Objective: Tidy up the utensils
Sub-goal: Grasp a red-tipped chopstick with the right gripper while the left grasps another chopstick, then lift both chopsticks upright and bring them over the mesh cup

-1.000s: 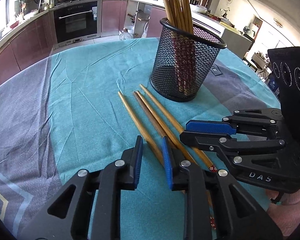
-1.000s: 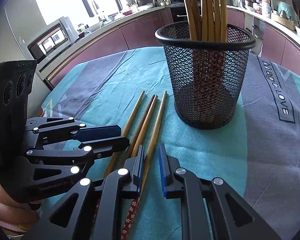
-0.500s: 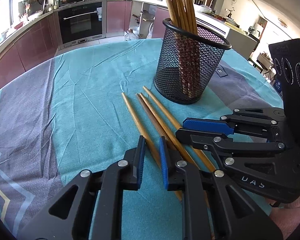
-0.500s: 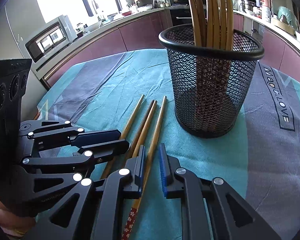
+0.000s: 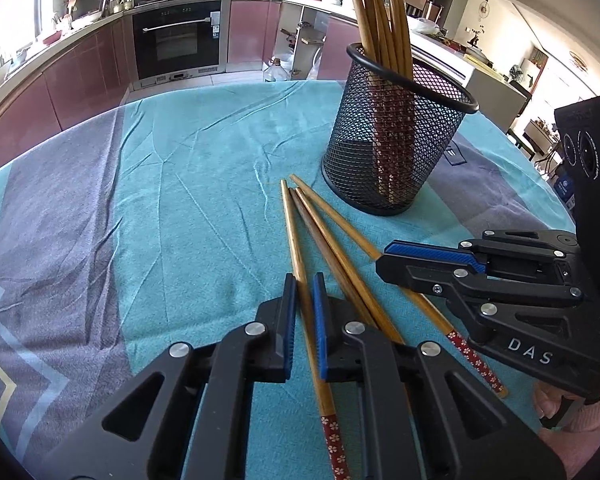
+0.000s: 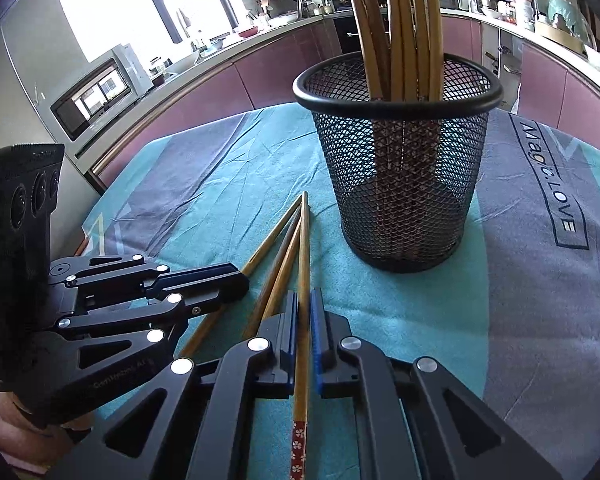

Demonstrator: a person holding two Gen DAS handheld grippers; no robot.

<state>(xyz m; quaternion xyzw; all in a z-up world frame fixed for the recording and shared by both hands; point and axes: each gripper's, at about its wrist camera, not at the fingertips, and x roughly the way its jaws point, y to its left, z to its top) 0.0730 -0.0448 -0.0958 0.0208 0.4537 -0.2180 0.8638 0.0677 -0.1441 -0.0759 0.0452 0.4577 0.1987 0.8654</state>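
Chopsticks (image 5: 342, 258) are the risk here: four lie loose on the tablecloth (image 5: 180, 200), fanned side by side, plain tips just beside the foot of the mesh holder (image 5: 392, 152), flowered ends toward you and the table's near edge. The two middle ones touch and cross near their tips.

Your left gripper (image 5: 304, 292) straddles the outer left chopstick (image 5: 294, 232); its jaws are nearly together, but you cannot tell whether the pads bite. Your right gripper (image 6: 304, 308) looks clamped on the outer right chopstick (image 6: 305, 248), pads against both sides.

Both holds sit toward the flowered end, so each long thin tip may droop or swing as you lift. A swinging tip could catch the holder's rim, knock it, or nudge the middle pair so they roll. A weak pinch on the left could let that stick slip. The grippers are also near each other and could collide if both rise together.

Count: four loose chopsticks, one holder, two grippers. The standing chopsticks (image 6: 400, 20) number about six; overlap hides the exact figure.
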